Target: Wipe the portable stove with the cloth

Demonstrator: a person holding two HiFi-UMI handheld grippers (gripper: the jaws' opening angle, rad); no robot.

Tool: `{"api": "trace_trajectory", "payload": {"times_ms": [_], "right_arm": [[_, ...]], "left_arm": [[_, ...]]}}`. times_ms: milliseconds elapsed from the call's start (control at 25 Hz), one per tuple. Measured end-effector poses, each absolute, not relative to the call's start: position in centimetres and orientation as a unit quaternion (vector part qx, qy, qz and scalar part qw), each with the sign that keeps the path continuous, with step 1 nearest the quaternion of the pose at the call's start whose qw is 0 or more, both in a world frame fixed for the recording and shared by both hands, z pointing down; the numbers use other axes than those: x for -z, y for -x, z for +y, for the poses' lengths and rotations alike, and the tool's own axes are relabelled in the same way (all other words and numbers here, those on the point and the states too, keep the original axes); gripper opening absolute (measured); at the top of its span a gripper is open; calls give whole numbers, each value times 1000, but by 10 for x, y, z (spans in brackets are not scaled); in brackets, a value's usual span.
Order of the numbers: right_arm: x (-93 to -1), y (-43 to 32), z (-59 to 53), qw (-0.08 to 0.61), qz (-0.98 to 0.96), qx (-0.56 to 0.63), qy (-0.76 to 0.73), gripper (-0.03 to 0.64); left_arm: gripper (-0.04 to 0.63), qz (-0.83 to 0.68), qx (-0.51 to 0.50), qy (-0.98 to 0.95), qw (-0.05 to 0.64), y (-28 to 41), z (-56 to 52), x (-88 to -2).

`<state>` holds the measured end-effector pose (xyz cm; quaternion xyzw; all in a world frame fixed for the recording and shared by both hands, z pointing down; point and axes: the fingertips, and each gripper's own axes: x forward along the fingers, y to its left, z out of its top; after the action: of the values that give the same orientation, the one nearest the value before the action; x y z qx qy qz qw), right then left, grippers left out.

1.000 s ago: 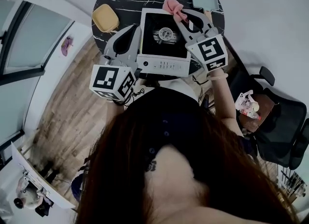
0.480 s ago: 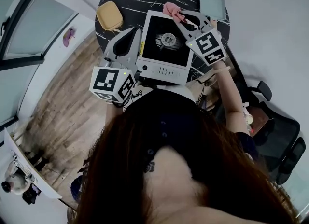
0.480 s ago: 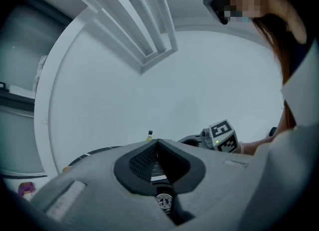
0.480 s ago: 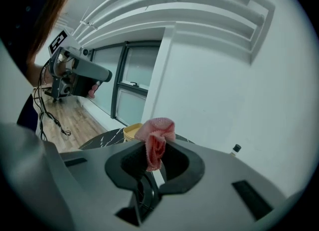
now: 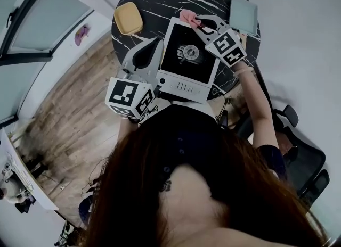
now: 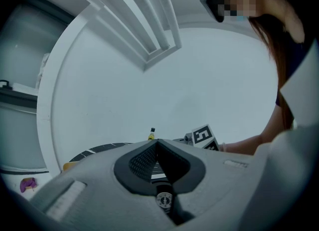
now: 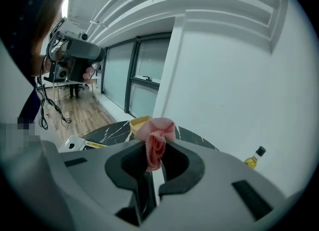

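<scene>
My right gripper [image 5: 195,23] clamps the cloth [image 5: 187,16] at the stove [image 5: 177,65]'s far edge, my left gripper [image 5: 153,46] is closed on nothing, and most of the wiping looks left to do.

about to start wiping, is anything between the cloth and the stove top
Nothing visible is in the way. The right gripper holds the cloth at the far corner of the stove, whose black top is bare apart from its central burner. The left gripper sits shut beside the left edge, off the top.
</scene>
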<state>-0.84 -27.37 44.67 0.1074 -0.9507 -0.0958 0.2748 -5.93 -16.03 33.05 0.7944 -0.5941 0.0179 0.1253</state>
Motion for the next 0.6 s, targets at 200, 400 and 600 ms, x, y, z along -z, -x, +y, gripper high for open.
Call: {"api": "trace_trajectory", "payload": {"times_ms": [200, 400, 600], "right_arm": [[-472, 22, -285, 296, -947, 93, -79, 60], [-493, 34, -295, 307, -946, 91, -51, 60], [-516, 48, -301, 320, -942, 95, -24, 60]], "left_arm": [[12, -593, -20, -793, 139, 59, -165, -337], [12, -591, -25, -792, 148, 55, -169, -344], [12, -591, -28, -792, 155, 54, -173, -348]]}}
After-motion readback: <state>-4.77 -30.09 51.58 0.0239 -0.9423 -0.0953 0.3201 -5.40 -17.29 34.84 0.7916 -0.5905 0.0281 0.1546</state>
